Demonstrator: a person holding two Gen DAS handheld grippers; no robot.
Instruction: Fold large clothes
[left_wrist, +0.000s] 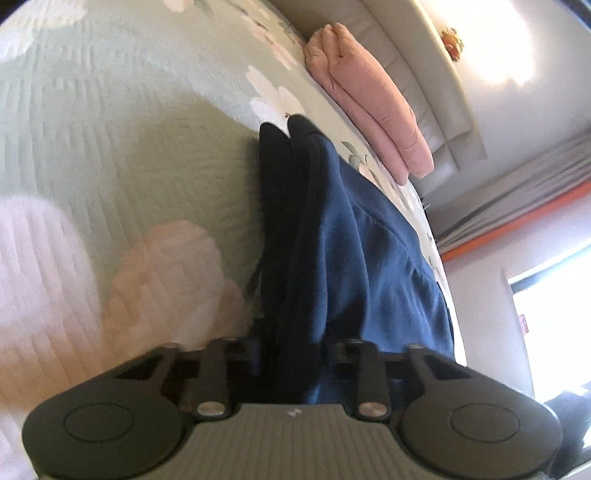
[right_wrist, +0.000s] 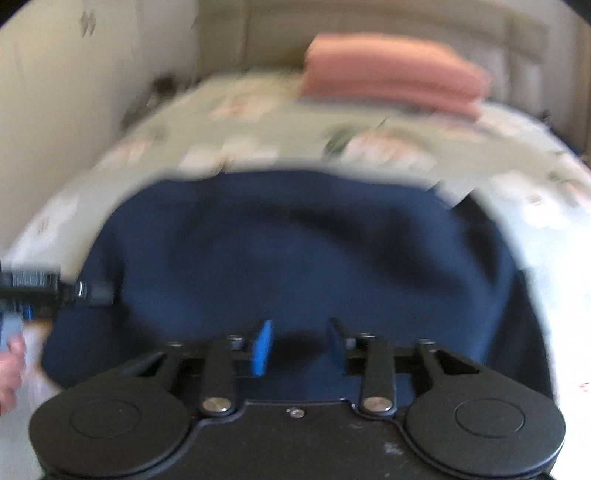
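Observation:
A navy blue garment (left_wrist: 354, 236) lies on the floral bedspread (left_wrist: 110, 129). My left gripper (left_wrist: 291, 350) is shut on its edge; folded layers of the cloth run away from between the jaws. In the right wrist view the garment (right_wrist: 295, 251) spreads wide and flat below my right gripper (right_wrist: 301, 347), which is open just above the cloth with nothing between its blue pads (right_wrist: 262, 347). My left gripper (right_wrist: 88, 291) shows at the garment's left edge, held by a hand. This view is blurred.
A folded pink garment (left_wrist: 369, 96) lies at the head of the bed against the padded headboard (left_wrist: 424, 74); it also shows in the right wrist view (right_wrist: 391, 74). A wall (right_wrist: 74, 92) runs along the bed's left side. Curtains and a window (left_wrist: 546, 295) are on the right.

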